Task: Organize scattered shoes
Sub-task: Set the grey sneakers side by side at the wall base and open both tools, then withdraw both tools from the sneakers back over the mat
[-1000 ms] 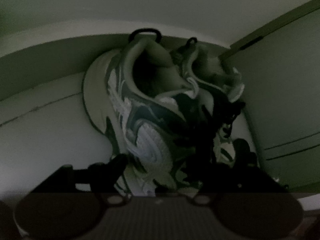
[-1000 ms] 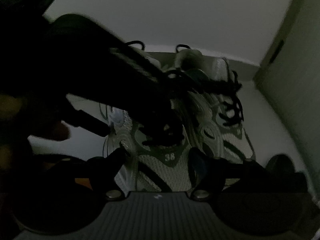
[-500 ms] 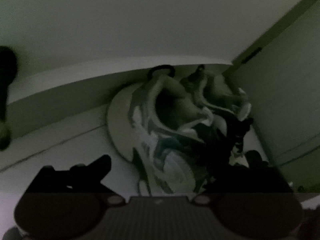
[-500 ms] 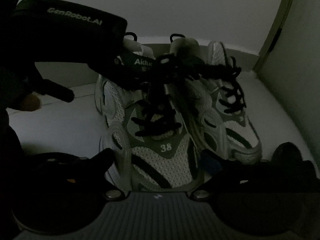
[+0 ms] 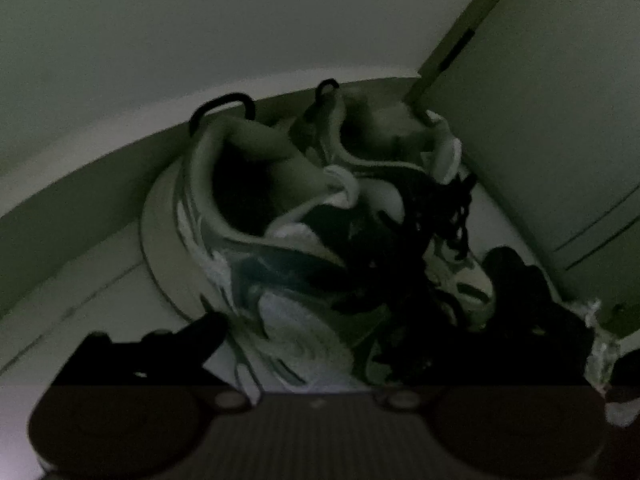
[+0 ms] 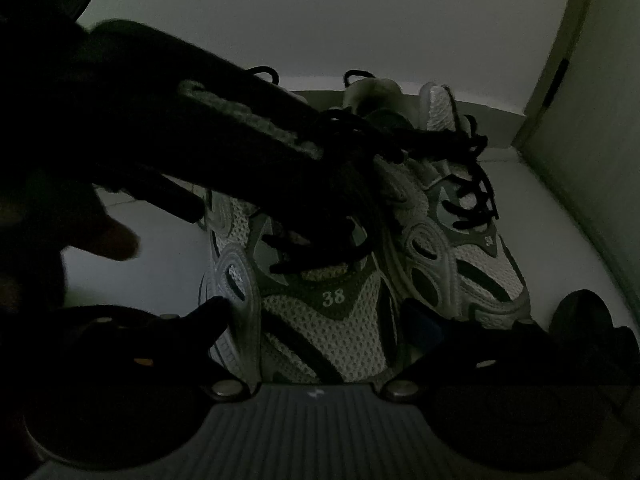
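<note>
The number "38" stands in pale figures on a dark panel at the toe of the near shoe in the right wrist view. A smaller "38" shows on the far shoe beside it. Nothing can be read in the dim left wrist view.
</note>
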`<move>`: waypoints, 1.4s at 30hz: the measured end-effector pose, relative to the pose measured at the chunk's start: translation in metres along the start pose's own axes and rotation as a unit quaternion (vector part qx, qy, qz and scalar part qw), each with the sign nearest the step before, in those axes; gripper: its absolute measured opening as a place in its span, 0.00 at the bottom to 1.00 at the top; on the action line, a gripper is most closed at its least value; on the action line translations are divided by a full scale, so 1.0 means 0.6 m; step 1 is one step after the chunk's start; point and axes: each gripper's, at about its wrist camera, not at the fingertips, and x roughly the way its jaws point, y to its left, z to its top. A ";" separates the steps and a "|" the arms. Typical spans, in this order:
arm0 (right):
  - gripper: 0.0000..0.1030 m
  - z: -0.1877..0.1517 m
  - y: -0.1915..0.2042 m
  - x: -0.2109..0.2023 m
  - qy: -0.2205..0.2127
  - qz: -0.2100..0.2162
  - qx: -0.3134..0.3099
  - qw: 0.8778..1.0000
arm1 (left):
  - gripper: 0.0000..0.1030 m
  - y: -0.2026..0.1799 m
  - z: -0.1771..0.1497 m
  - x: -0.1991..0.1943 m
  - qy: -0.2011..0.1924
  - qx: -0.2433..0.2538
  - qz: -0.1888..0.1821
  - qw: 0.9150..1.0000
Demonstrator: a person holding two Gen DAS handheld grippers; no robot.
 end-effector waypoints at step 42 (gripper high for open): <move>0.94 0.049 -0.143 0.069 0.022 -0.074 0.036 0.996 | 0.99 -0.025 0.052 0.117 0.019 -0.027 -0.038 0.999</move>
